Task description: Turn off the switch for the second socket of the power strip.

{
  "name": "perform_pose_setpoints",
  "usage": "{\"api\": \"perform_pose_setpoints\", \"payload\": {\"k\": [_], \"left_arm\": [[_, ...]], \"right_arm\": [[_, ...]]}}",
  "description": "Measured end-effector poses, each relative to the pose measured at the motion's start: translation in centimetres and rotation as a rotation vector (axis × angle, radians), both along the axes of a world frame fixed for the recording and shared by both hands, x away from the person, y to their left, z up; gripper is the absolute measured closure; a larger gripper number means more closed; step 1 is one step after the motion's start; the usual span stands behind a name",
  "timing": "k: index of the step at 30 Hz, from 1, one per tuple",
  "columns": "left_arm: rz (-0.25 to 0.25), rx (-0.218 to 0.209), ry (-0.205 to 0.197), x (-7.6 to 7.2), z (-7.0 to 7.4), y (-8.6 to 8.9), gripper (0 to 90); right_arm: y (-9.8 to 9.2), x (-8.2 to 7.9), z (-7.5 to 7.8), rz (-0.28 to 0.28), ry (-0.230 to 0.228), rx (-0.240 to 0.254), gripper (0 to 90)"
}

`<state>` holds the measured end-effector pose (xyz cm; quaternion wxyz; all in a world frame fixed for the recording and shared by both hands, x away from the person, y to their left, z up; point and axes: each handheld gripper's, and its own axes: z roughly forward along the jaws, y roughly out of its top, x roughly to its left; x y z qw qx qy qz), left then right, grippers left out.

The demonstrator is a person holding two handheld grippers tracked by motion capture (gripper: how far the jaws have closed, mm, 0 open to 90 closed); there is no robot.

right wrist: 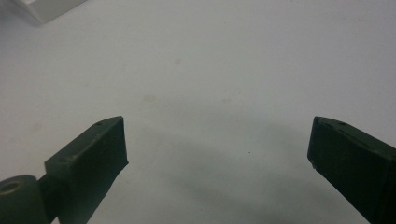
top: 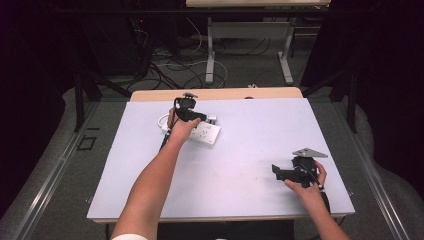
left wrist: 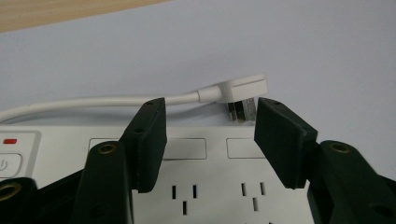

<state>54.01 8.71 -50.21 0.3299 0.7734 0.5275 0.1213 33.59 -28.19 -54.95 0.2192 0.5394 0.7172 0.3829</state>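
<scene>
I hold my left gripper (left wrist: pixel 210 140) open over the power strip (left wrist: pixel 210 196); its plug (left wrist: pixel 240 91) lies unplugged beyond; nothing gripped yet; right gripper (top: pixel 292 172) waits open.

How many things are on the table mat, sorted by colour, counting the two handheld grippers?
White: 2, the power strip and the plug on its cord lying beside it.
Black: 2, the left gripper over the strip and the right gripper at the near right, both with jaws apart.
Total: 4
</scene>
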Motion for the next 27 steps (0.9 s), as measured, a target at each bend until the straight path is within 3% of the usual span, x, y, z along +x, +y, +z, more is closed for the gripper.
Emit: {"api": "perform_pose_setpoints", "payload": {"k": [3, 8, 9, 14, 24, 27], "left_arm": [[0.0, -0.006, -0.009, -0.1, 0.1, 0.1, 38.3], [-0.016, 0.018, -0.01, -0.2, 0.4, 0.5, 32.8], [0.002, 0.011, -0.008, -0.3, 0.4, 0.5, 32.8], [-0.045, 0.018, -0.034, -0.5, 1.1, 1.1, 30.3], [-0.071, 0.019, -0.056, -1.8, 2.5, 1.3, 28.0], [-0.075, 0.011, -0.059, -2.2, 2.8, 1.5, 22.0]], "right_arm": [[0.0, 0.0, 0.0, -0.001, 0.001, 0.0, 4.2], [0.0, 0.0, 0.0, 0.0, 0.0, 0.002, 4.2], [0.0, 0.0, 0.0, 0.0, 0.0, 0.002, 4.2], [0.0, 0.0, 0.1, -0.001, -0.004, 0.004, 4.2], [0.0, -0.1, 0.1, 0.002, -0.005, 0.006, 4.3], [0.0, -0.1, 0.2, 0.0, -0.006, 0.006, 4.3]]}}
